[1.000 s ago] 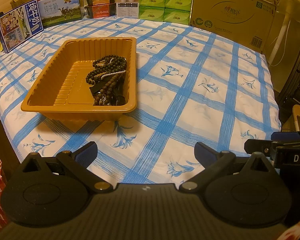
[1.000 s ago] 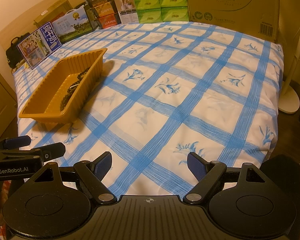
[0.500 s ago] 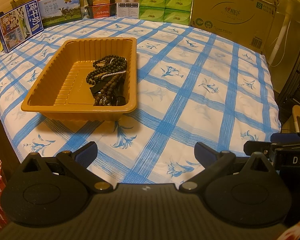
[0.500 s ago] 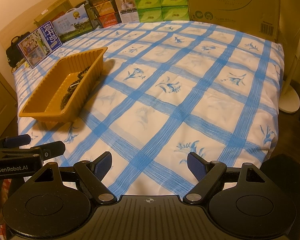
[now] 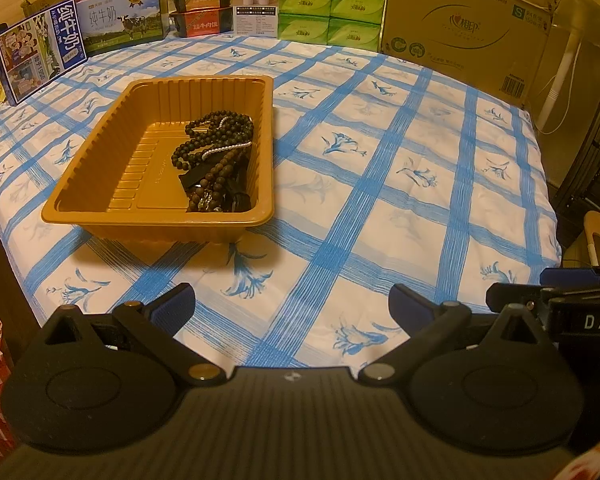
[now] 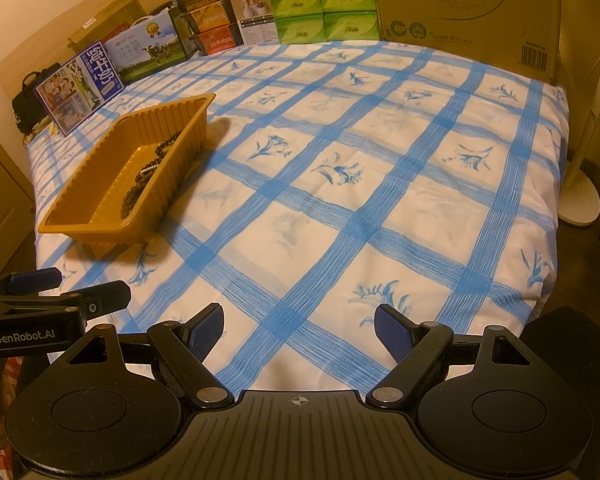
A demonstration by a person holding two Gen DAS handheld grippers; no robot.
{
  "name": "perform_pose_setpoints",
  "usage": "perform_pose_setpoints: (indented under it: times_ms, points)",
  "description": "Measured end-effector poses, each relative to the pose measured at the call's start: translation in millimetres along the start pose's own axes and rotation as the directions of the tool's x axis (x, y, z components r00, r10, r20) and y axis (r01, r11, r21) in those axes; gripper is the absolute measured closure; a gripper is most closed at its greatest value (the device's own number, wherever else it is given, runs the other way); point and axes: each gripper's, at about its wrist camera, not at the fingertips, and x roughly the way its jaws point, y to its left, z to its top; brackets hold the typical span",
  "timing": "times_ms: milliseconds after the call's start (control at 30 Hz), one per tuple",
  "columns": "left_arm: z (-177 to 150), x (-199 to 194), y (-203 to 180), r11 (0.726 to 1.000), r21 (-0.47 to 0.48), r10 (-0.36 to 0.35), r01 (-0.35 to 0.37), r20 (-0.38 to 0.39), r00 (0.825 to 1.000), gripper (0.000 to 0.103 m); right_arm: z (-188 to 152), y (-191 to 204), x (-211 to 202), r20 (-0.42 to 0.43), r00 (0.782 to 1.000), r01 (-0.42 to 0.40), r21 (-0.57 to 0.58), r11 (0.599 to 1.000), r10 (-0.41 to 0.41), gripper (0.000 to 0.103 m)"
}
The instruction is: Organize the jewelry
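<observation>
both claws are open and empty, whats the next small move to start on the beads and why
Probably ease the left claw forward and left toward the orange tray. The bead strands lie piled along the tray's right side, that claw faces the tray more squarely, and its fingers are spread with nothing between them. The right claw sits farther off to the side.

This is a bedroom in a home, used partly for storage. A bed (image 6: 340,208) fills the view, covered by a white sheet with a blue check and flower print. Along its far edge stand household supplies: a big cardboard carton (image 5: 468,28), stacked green tissue packs (image 5: 330,2), milk cartons (image 5: 124,20) and instant-meal bowls (image 5: 200,0). A wooden headboard (image 6: 100,20) rises behind them, and a white standing fan's base (image 6: 580,196) sits on the dark floor beside the bed.
</observation>
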Motion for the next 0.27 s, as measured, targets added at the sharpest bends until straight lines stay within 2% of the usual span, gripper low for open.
perform_pose_setpoints:
  times_ms: [267]
  points:
    - [3.4, -2.1, -1.5, 1.0, 0.002, 0.002, -0.002, 0.027, 1.0, 0.001, -1.5, 1.1, 0.0, 0.001, 1.0, 0.0, -0.002, 1.0, 0.0, 0.021]
